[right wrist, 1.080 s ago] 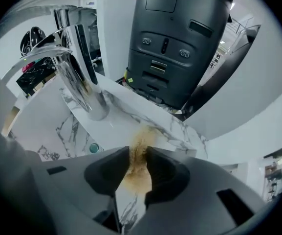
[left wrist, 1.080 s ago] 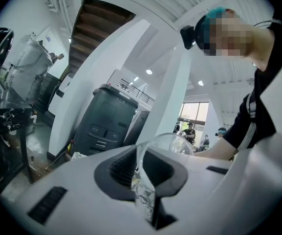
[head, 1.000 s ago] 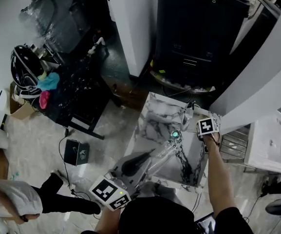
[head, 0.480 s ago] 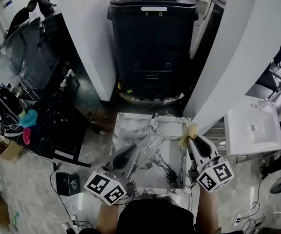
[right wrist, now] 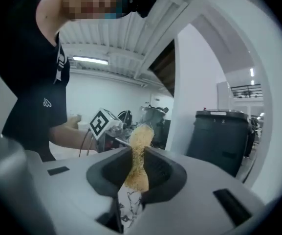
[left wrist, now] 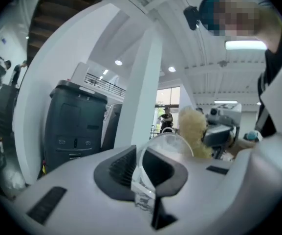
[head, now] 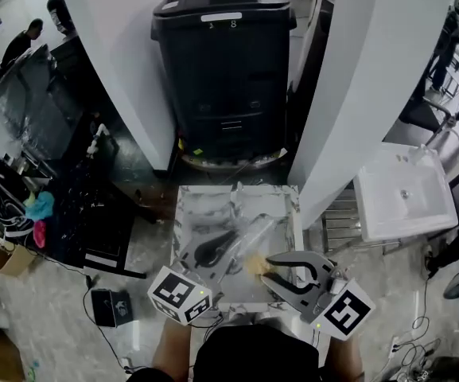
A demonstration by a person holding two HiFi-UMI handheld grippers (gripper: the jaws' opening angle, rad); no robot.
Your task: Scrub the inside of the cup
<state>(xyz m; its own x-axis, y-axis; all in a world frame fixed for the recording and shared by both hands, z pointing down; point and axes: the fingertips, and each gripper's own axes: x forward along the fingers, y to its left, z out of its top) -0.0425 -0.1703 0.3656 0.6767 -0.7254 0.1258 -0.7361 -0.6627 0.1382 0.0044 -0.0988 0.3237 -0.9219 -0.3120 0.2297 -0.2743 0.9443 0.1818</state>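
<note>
The right gripper (right wrist: 137, 163) is clamped on a yellow fibrous scrubber (right wrist: 140, 141). Its jaws have just been closing, and the pad is pinched between them with its upper end standing above the jaw tips. In the head view this gripper (head: 270, 267) sits at lower centre, and the scrubber (head: 254, 265) points left from its tips.

The left gripper (left wrist: 140, 163) is closed on the wall of a clear plastic cup (left wrist: 172, 142) (the rim rises just beyond the jaws). In the head view the left gripper (head: 217, 249) is left of the right one, with the cup (head: 253, 233) extending toward upper right.

The scrubber lies just below the cup in the head view. In the left gripper view it (left wrist: 192, 130) is just right of the rim. Contact cannot be determined.

Both tools are over a marble-patterned table (head: 189, 205). A dark bin (head: 221, 70) stands above it in the frame, and a white sink (head: 404, 193) is at the right.
</note>
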